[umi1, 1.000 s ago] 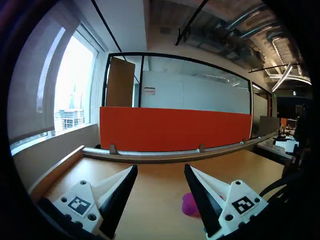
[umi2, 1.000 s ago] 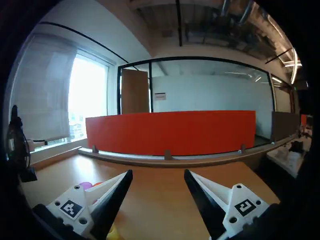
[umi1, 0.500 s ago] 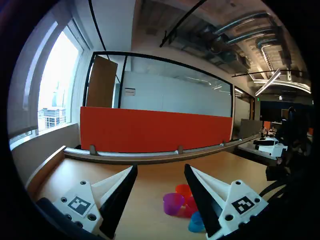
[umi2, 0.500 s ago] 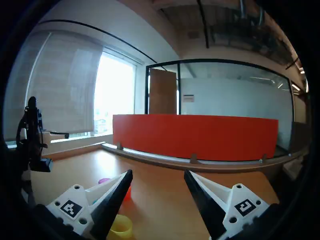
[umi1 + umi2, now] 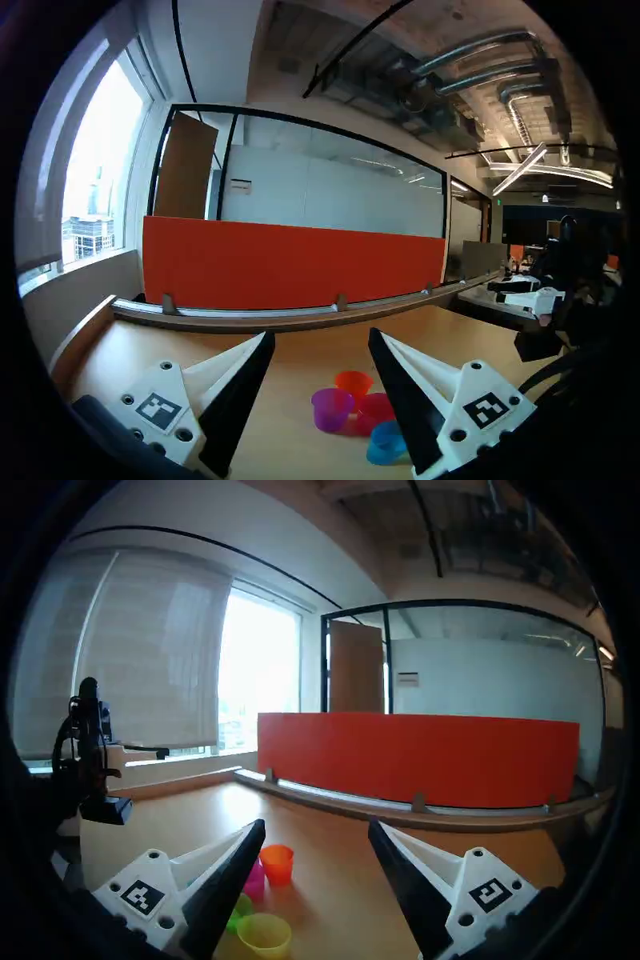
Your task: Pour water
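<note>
- The left tool point(image 5: 320, 334) is held with its fingers spread wide and nothing between them; it hovers above the counter point(image 5: 152, 356), apparently in approach rather than in a grasp.
- The right tool point(image 5: 314, 824) is likewise spread and empty, held low over the same counter.
- The task's things are taken to be a cluster of small cups near the middle of the counter: a purple cup point(image 5: 330, 408), an orange cup point(image 5: 353, 382), a pink cup point(image 5: 374, 406) and a blue cup point(image 5: 386, 442), all upright with mouths up.
- In the right gripper view, a yellow cup point(image 5: 265, 934) and a green cup point(image 5: 239, 906) are seen nearer than the orange one, partly hidden behind the left finger.
- The cups are set close together, some touching, probably so that one can be lifted and tipped into a neighbour; whether any holds water cannot be told.
- Because of this crowding, a neighbour could be knocked when a single cup is pinched.
- The far edge of the counter is closed by a low rail point(image 5: 240, 316) and an orange divider point(image 5: 288, 264).
- Bare wood lies between the cups and the rail, so open room is left for lifting and tilting.
</note>
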